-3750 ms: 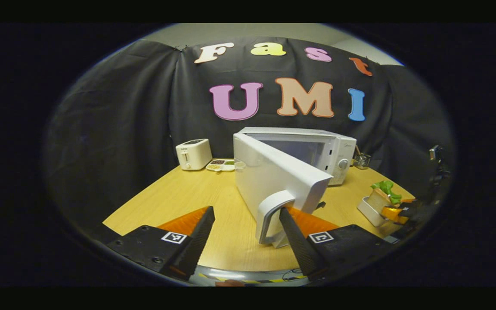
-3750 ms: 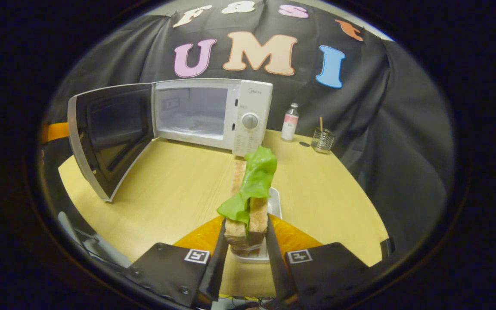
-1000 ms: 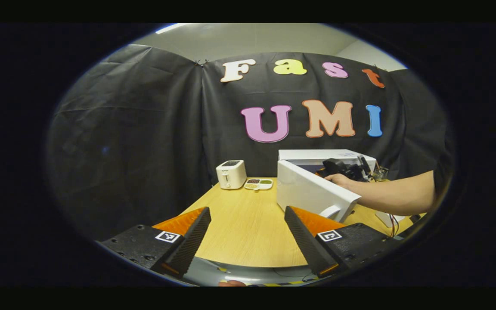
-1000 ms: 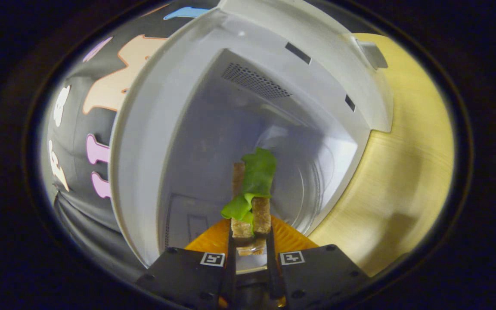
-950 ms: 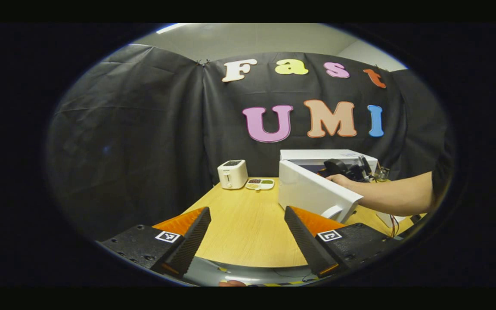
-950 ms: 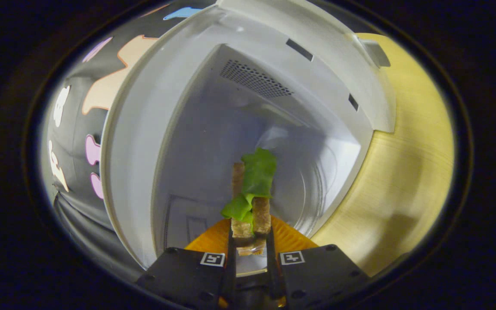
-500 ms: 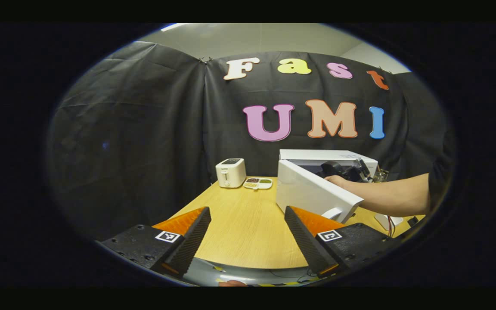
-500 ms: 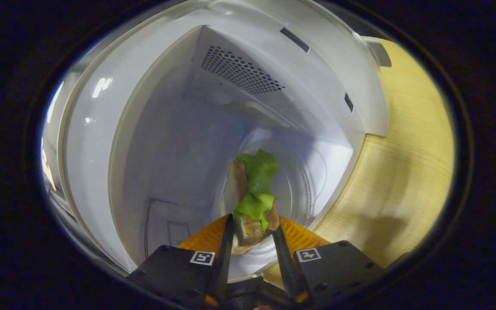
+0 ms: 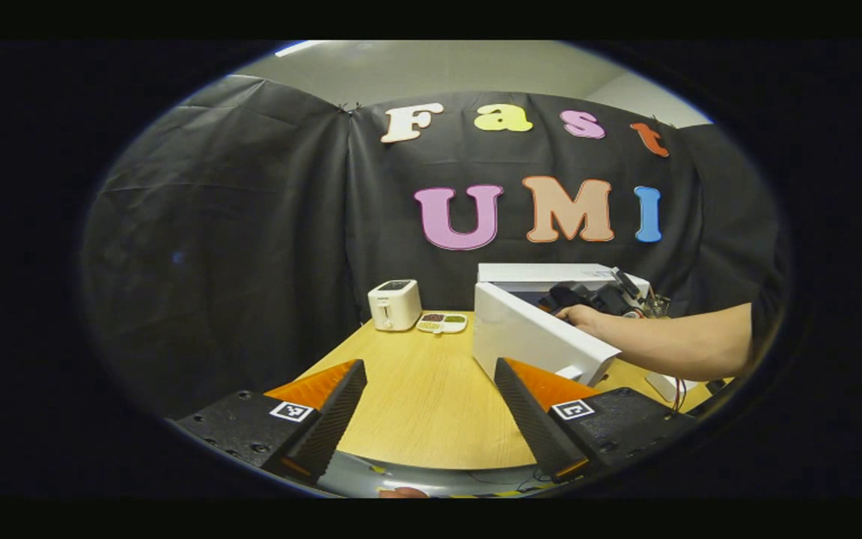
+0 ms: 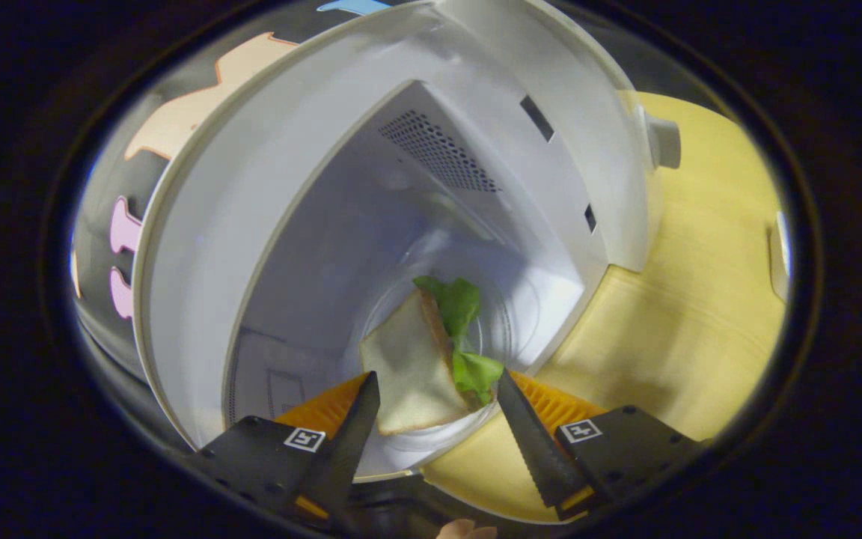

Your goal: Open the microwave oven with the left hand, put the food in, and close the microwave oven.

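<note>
A: Beside the microwave (image 9: 551, 278), in the left gripper view, what worries you?

B: Its door (image 9: 536, 340) stands swung out, and the left gripper (image 9: 431, 408) hangs near that door with fingers spread wide, gripping nothing. A person's arm (image 9: 670, 344) reaches over the door into the microwave. If the left gripper pushed the door shut now, I judge it would catch that arm.

A: Any writing?

B: The toaster (image 9: 393, 305) and a small dish (image 9: 442, 323), left of the microwave, are too small to read. No brand is legible on the microwave either.

A: And the right gripper view?

B: Inside the microwave (image 10: 266, 195), the sandwich (image 10: 423, 363) lies on the glass plate (image 10: 506, 329), near its front edge. The right gripper (image 10: 435, 419) has its fingers parted on either side of it; whether they touch it I cannot tell. Pulling out carelessly could, I think, snag the lettuce and drag the sandwich towards the sill.

A: Labels?

B: Only square marker tags on the fingers, no words.
</note>
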{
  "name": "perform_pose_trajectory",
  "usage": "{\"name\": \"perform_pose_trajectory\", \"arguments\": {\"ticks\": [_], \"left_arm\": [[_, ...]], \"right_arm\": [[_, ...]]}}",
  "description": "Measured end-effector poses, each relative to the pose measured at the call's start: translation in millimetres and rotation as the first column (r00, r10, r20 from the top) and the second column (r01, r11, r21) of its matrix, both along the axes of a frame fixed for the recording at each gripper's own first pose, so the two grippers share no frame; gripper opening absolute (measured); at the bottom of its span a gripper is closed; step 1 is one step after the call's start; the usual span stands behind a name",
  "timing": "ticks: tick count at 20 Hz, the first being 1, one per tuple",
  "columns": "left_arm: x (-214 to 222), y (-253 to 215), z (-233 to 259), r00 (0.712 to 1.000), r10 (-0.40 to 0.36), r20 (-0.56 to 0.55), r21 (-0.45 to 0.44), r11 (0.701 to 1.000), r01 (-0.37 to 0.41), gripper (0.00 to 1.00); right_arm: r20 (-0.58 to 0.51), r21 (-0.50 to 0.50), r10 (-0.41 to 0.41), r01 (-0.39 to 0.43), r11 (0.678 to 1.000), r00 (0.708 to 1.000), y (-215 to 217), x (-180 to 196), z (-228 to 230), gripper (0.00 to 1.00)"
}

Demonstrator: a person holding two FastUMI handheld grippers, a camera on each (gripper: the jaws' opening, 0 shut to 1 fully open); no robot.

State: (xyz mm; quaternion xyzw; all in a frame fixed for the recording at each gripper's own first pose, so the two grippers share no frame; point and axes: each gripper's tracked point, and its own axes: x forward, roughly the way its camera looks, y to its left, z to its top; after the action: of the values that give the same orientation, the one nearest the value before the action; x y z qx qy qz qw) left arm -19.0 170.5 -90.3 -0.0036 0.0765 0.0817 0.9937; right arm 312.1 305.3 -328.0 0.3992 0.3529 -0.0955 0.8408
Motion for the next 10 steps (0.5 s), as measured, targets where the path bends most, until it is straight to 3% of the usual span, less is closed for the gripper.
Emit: {"name": "perform_pose_trajectory", "arguments": {"ticks": [5,10], "left_arm": [[3.4,-4.1,-1.2,1.0,-0.017,0.008,0.008,1.0,0.017,1.0],[17.6,-6.1,-5.9,0.999,-0.049,0.007,0.019,0.999,0.049,0.99]], "right_arm": [[0.062,-0.085,0.084,-0.079,0.993,0.995,-9.6,-13.1,10.4,0.97],[0.167,-0.216,0.223,-0.185,0.959,0.96,-26.2,-31.8,31.9,0.97]]}}
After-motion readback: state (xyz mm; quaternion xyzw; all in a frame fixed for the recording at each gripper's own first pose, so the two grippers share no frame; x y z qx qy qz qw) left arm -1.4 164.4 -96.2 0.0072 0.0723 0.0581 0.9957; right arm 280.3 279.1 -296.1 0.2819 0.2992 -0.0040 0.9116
